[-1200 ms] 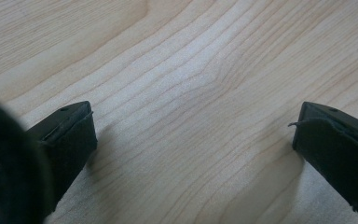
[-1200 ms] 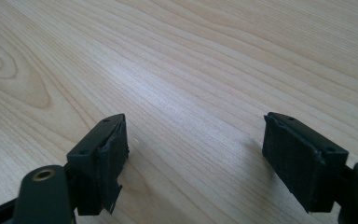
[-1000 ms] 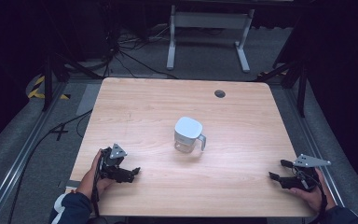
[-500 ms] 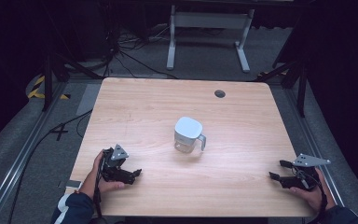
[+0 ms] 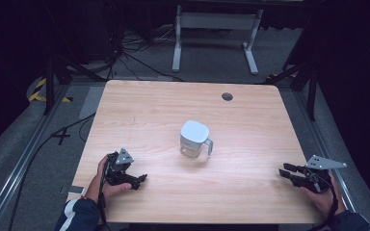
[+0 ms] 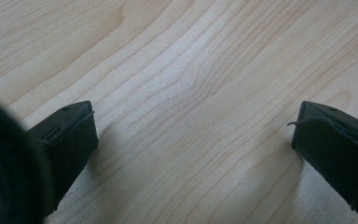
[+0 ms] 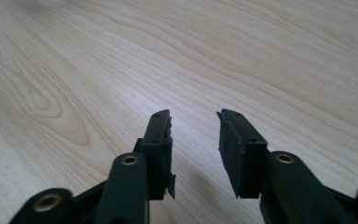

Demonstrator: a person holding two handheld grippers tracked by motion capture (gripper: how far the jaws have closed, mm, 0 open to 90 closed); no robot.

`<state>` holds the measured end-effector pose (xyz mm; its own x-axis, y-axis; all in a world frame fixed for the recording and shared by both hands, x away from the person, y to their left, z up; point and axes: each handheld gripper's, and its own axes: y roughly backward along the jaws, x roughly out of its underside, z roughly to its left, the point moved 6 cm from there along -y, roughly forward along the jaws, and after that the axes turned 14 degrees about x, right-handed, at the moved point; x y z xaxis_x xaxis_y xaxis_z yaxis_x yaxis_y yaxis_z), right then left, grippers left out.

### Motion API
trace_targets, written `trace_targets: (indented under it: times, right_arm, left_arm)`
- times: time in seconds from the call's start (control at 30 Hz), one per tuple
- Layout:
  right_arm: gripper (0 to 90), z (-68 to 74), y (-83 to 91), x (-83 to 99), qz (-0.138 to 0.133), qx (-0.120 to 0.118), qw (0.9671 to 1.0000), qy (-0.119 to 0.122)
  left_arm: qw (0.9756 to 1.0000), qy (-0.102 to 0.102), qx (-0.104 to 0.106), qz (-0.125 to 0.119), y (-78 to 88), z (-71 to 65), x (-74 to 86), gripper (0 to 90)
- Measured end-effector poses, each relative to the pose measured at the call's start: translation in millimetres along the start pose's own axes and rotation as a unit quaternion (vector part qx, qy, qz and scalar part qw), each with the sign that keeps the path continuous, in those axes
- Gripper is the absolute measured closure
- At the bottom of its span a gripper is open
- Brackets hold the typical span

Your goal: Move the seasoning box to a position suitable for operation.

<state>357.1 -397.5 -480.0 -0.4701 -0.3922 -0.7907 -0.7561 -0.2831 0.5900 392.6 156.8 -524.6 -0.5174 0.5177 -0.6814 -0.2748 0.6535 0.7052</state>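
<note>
Jug [image 5: 194,139] mid wooden table [image 5: 144,115]

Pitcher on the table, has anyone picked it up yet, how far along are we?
Nothing looks done yet. The pitcher stands mid-table, untouched. In hand: nothing; the left claw and right claw sit open near the table's front corners. Reaching and grasping are left.

Table [image 5: 149,120] is pale wood with wavy grain and a small dark hole [image 5: 227,96]. Pitcher [image 5: 194,139] has a white lid over a clear body. Both grippers [image 5: 142,179] [image 5: 285,172] are black with grey plates.
</note>
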Motion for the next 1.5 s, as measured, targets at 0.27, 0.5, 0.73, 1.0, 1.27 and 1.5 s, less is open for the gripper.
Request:
trace_targets:
  times: [0.27,0.5,0.73,1.0,1.27,1.5]
  right_arm:
    - [85.2,5.2,-0.4,-13.7,-0.018,0.005,0.9998,0.012]
    - [89.8,11.7,-1.0,-28.2,-0.033,-0.006,0.9990,0.028]
    - [90.0,17.9,-3.5,-45.2,-0.051,-0.019,0.9979,0.036]
    - [90.0,36.9,-13.2,-73.7,-0.071,-0.045,0.9949,0.056]
    - [90.0,69.1,-24.9,-115.0,-0.100,-0.079,0.9887,0.079]
    - [90.0,100.9,-33.5,-144.6,-0.118,-0.110,0.9823,0.095]
  left_arm:
    - [1.0000,-0.001,0.000,0.001,0.1,0.3,0.0,0.4]
    - [1.0000,-0.001,0.002,0.002,0.1,0.2,0.0,0.4]
    - [1.0000,-0.001,0.002,0.002,0.1,0.3,0.0,0.4]
    - [1.0000,-0.001,0.001,0.002,0.2,0.3,0.0,0.4]
    - [1.0000,-0.002,0.002,0.002,0.2,0.3,0.0,0.4]
    - [1.0000,-0.001,0.002,0.002,0.1,0.2,0.0,0.4]
